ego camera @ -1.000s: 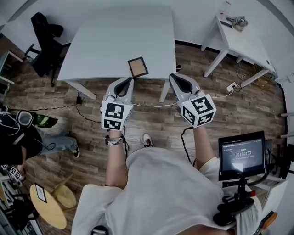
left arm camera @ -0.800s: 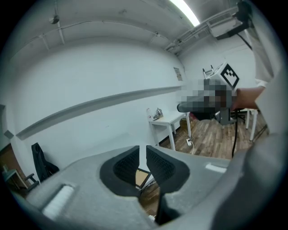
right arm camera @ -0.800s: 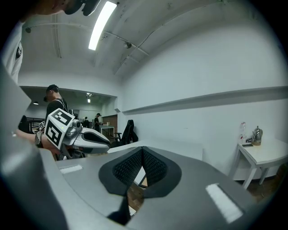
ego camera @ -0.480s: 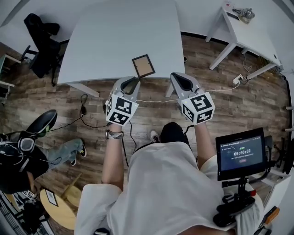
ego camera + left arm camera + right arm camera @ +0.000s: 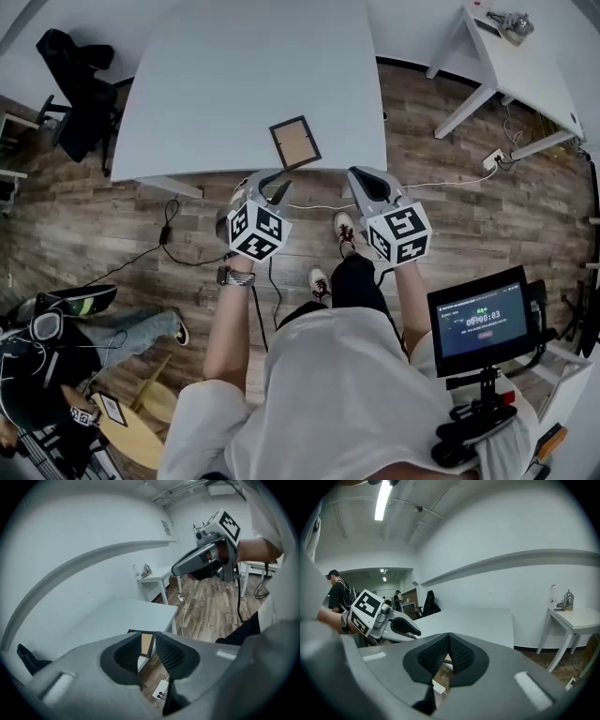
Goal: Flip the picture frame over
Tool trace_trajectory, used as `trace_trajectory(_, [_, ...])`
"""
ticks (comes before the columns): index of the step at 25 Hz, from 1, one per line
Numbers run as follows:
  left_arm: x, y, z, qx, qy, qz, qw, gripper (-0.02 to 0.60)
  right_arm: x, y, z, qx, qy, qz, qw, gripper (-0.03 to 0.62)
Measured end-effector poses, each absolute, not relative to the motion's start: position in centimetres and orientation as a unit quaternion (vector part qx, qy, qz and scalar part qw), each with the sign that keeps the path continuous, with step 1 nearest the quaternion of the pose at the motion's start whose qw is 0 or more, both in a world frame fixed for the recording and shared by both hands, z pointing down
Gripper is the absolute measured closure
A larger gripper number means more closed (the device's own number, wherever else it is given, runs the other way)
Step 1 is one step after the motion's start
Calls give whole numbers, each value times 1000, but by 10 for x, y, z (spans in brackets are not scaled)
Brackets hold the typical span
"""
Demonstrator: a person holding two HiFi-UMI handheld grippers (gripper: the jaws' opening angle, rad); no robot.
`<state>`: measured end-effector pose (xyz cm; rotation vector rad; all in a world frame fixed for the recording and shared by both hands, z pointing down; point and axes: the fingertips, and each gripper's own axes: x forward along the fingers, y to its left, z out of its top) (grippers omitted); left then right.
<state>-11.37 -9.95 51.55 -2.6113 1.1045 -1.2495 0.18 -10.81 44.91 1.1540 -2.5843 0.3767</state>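
Picture frame [image 5: 294,142] looks light, stiff and flat. It probably has glass on one side, so I'd say fragile and no dropping it on the flip. The border is thin and likely slick, and it lies flush on the bench [image 5: 234,75], so there's little to pinch. My best bet is the near edge rail or a corner. It sits close to the bench edge, so nudging it over the lip would let one pad get under.

Look: a small rectangle with a dark narrow border and a tan-brown panel inside. I can't tell whether that panel is backing board or the face. It is turned a bit askew.

Place: just ahead of my left tool [image 5: 267,180], apart from it and lined up in the gap of its jaws in the left gripper view [image 5: 146,644]. It is ahead and to the left of my right tool [image 5: 361,178].

The left tool's jaws have just been opening. The gap is narrow and nothing is gripped. The right tool's tips meet and it is empty.
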Motion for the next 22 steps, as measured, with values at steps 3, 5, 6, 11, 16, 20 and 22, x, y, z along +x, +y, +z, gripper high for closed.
trace_trajectory(3, [-110,-110,538,-836,338,-430,36,485,1,-119,465,396,-894,140,153,592])
trace_trajectory(5, [-107,-115,555,-835,325,-442,40,483,1,-124,474,396,-893,147,156,592])
trace_trajectory(6, [-108,-115,564,-835,319,-446,40,482,0,-124,479,396,-893,150,155,592])
trace_trajectory(11, [-117,-121,597,-823,317,-468,53,471,-4,-120,500,390,-891,167,160,592])
trace_trajectory(16, [-128,-148,632,-795,306,-515,97,426,-11,-131,522,381,-889,180,178,592])
trace_trajectory(20, [-127,-155,649,-792,296,-525,93,426,-15,-133,533,373,-891,186,181,592])
trace_trajectory(22, [-125,-157,656,-793,294,-528,83,426,-14,-134,536,370,-891,190,182,592])
